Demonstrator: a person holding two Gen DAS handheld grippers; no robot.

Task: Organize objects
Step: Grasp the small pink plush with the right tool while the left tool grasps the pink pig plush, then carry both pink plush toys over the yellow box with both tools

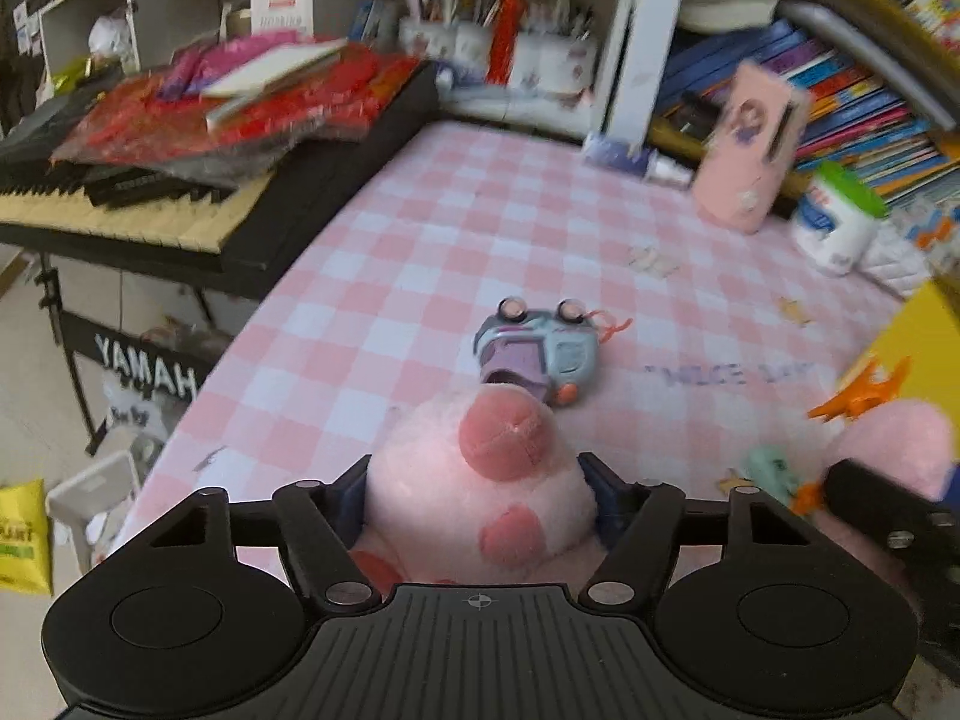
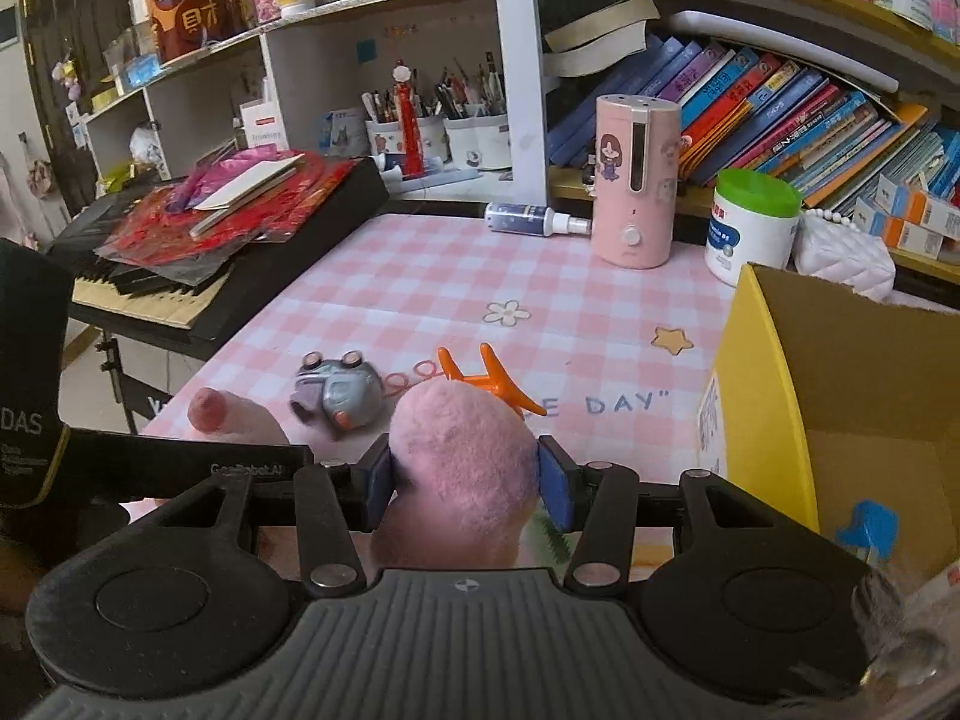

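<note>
left tongs: black, ribbed body | right tongs: black, blue pads

A plush toy is clamped between the left gripper's fingers; another part of it is clamped between the right gripper's fingers. A toy car is seen ahead of the left fingers on the table. A plastic clip lies just ahead of the right fingers. A cardboard box stands right of them. A keyboard is placed left, and a cylinder far ahead.
</note>
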